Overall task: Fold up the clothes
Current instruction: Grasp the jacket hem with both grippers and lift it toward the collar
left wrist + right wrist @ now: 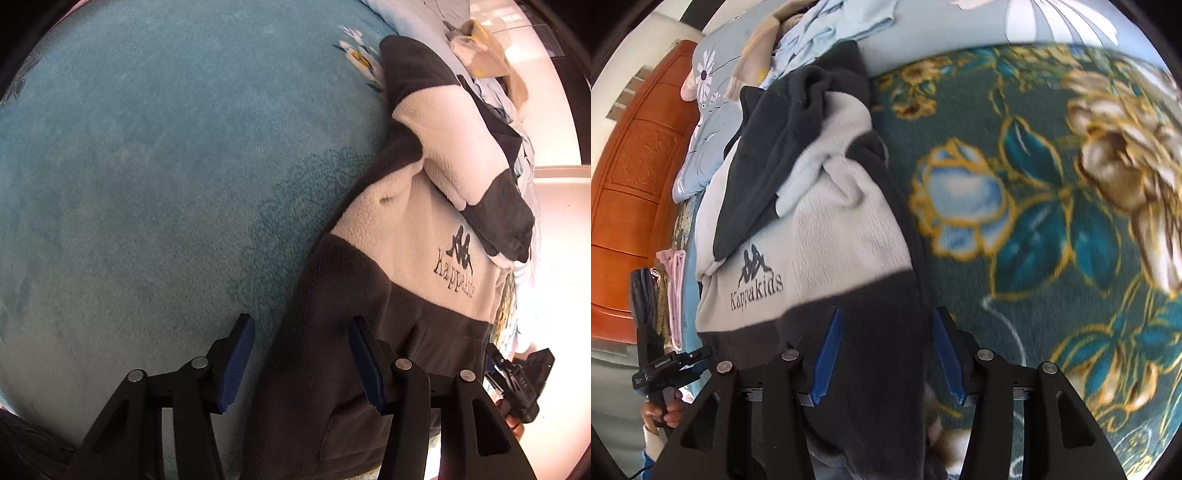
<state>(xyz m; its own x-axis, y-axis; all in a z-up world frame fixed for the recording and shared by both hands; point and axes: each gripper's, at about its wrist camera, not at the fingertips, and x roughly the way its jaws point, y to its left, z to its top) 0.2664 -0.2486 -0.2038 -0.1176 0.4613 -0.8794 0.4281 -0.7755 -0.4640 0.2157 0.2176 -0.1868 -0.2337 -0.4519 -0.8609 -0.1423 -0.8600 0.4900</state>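
Observation:
A dark grey and white fleece sweater [399, 240] with a Kappa Kids logo lies on the blue floral blanket [147, 166], one sleeve folded across its chest. My left gripper [301, 363] is open and empty over the sweater's left hem edge. In the right wrist view the same sweater [831, 229] lies lengthwise, and my right gripper [884, 354] is open, its jaws straddling the dark hem near the right edge. The left gripper also shows in the right wrist view [665, 365], held in a hand at the far left.
A pile of light blue and beige clothes [812, 33] lies beyond the sweater's collar. Pink and dark garments [670, 295] hang at the bed's left side. A wooden door [631, 184] stands behind. The floral blanket [1052, 221] spreads right.

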